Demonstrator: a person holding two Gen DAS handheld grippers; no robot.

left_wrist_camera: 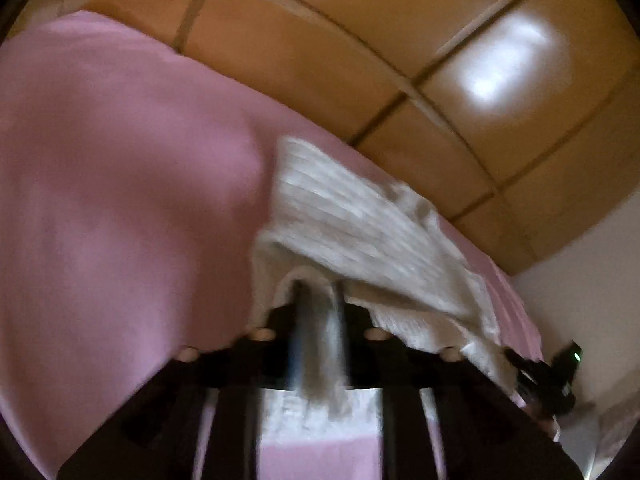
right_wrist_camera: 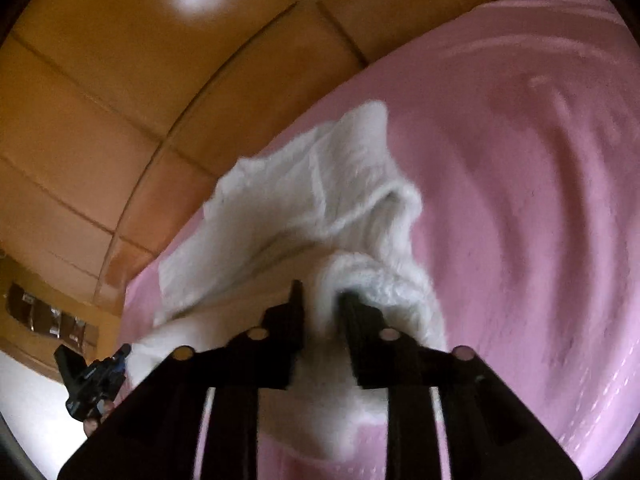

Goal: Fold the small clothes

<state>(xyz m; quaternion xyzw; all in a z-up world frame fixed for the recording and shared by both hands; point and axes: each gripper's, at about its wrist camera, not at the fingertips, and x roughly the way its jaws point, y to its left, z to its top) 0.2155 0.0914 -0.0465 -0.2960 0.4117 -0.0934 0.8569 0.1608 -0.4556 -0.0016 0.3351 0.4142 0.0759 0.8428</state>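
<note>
A small white knitted garment [left_wrist_camera: 360,224] lies partly lifted over a pink sheet [left_wrist_camera: 120,180]. My left gripper [left_wrist_camera: 318,286] is shut on one edge of the white garment, with cloth pinched between its fingers. In the right wrist view the same white garment [right_wrist_camera: 320,192] hangs bunched from my right gripper [right_wrist_camera: 322,298], which is shut on another edge of it. The pink sheet [right_wrist_camera: 520,200] spreads to the right. The frames are blurred by motion. Each gripper shows small at the edge of the other's view, the right gripper [left_wrist_camera: 548,376] and the left gripper [right_wrist_camera: 92,380].
An orange-brown tiled floor [left_wrist_camera: 400,40] lies beyond the sheet's edge, also in the right wrist view [right_wrist_camera: 120,80]. A white wall [left_wrist_camera: 592,288] stands at the right. A wooden shelf unit [right_wrist_camera: 44,316] is at the left.
</note>
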